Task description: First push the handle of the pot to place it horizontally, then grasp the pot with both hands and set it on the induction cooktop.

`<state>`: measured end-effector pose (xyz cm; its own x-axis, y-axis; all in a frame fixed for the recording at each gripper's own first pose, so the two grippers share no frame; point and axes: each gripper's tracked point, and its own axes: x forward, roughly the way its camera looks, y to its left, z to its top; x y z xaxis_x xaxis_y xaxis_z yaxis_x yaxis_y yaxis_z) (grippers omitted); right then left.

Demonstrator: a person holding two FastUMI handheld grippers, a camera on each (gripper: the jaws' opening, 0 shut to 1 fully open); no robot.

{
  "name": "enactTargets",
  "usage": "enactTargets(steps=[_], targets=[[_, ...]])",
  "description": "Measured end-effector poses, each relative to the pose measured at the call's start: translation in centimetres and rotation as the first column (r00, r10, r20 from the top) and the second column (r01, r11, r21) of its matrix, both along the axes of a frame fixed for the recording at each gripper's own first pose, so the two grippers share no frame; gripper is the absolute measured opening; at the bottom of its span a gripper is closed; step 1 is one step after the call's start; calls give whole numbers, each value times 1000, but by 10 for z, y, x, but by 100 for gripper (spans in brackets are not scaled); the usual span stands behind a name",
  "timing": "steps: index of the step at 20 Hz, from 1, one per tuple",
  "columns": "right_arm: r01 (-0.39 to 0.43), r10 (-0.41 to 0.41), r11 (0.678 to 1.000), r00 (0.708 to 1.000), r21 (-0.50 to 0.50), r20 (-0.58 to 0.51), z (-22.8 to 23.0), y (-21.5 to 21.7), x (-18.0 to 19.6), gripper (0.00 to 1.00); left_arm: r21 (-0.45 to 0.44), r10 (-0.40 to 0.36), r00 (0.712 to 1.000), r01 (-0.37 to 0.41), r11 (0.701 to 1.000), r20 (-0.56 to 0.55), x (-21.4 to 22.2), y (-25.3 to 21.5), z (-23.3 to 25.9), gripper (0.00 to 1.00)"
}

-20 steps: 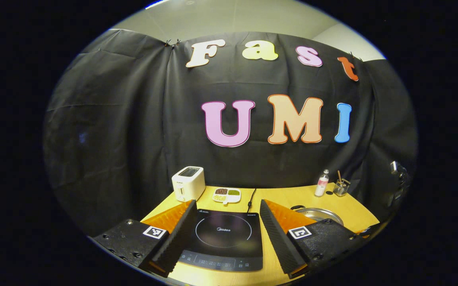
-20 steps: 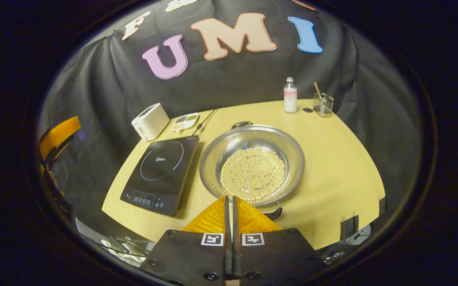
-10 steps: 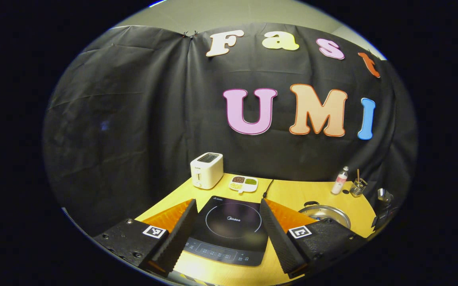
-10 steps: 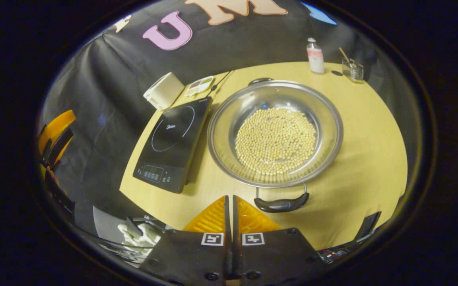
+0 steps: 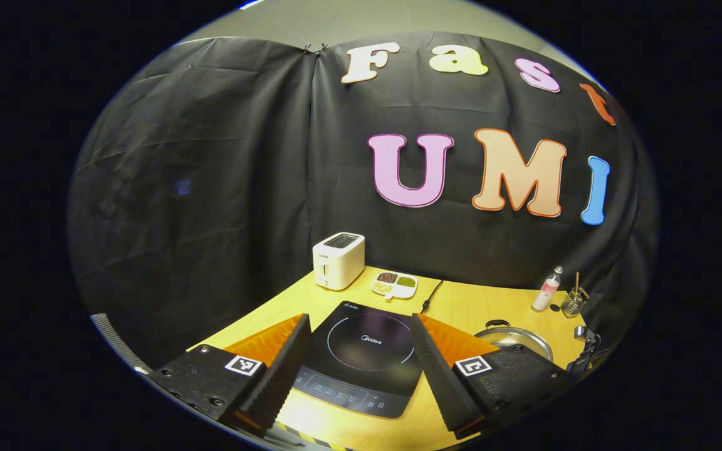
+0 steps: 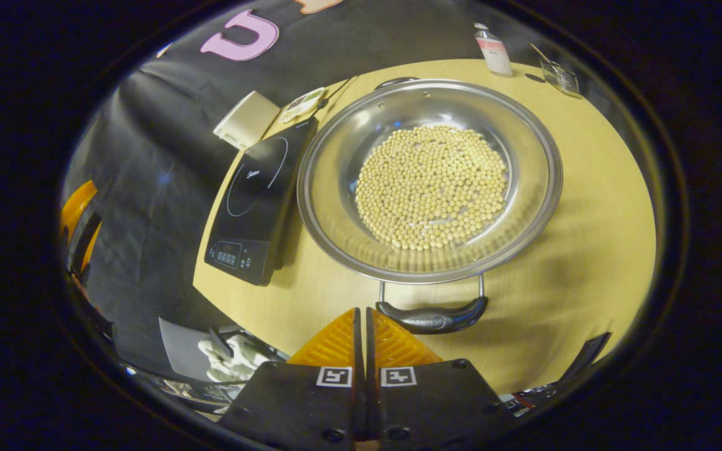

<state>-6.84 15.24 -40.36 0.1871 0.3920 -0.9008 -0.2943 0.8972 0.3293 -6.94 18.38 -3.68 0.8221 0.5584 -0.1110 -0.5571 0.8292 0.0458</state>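
Steel pot (image 6: 430,181) of beans sits on our desk (image 6: 586,207) beside the induction cooktop (image 6: 254,200), our right tool (image 6: 361,326) closed empty near its black handle (image 6: 433,316), our left tool (image 5: 355,357) wide open, empty.

Dim warm light from above me, soft glare on the pot (image 6: 430,181) ahead of my right gripper (image 6: 361,332), fisheye bending edges, table (image 6: 586,207) shadows soft.

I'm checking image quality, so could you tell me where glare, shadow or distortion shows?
Right gripper view: soft glare on the pot wall, shadow under its near handle, table edge bowed. Left gripper view: sharp, cooktop slightly glossy, wall dim.
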Motion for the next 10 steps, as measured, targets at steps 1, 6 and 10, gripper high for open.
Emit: enactTargets(steps=[1,6,10], targets=[[9,-9,1000,1000,0,-5,0,-4,2,3,0,0,1000,0,1000,-2,1,-1,-1,96],[35,-35,999,999,-9,-4,3,-19,14,2,-13,-17,1000,17,1000,3,12,-9,-1,96],[58,-57,998,998,-32,3,6,-41,19,1,-28,-31,1000,31,999,-1,18,-14,-5,96]])
